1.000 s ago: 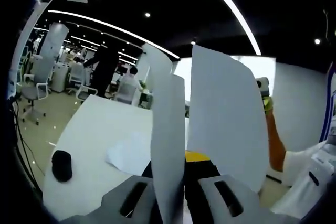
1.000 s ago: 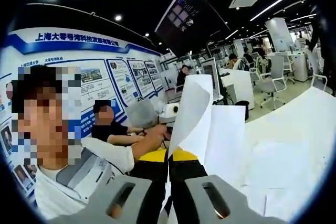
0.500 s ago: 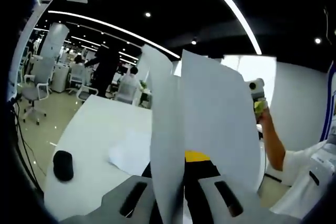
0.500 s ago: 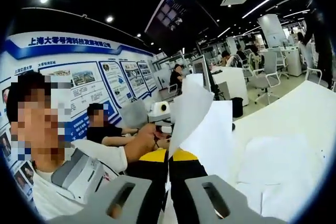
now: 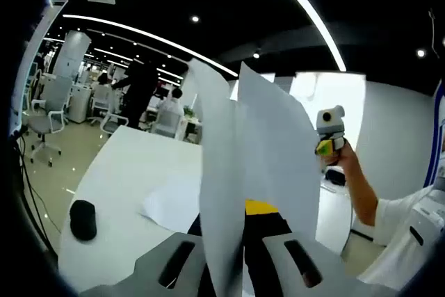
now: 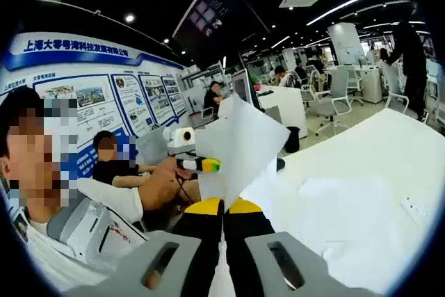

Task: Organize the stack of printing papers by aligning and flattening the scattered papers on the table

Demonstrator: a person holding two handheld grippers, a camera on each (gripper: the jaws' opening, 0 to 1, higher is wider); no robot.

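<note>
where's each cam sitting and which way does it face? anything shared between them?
Left gripper view: rides the left gripper, facing along the white table into the office; person's hand at right.
Right gripper view: rides the right gripper, facing back at the person's sleeve.
Shared: table, held paper sheets, loose papers.

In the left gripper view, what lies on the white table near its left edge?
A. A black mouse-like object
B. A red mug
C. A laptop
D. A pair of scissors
A: a small dark rounded object sits on the table near its left edge, apart from the loose sheet.
</note>
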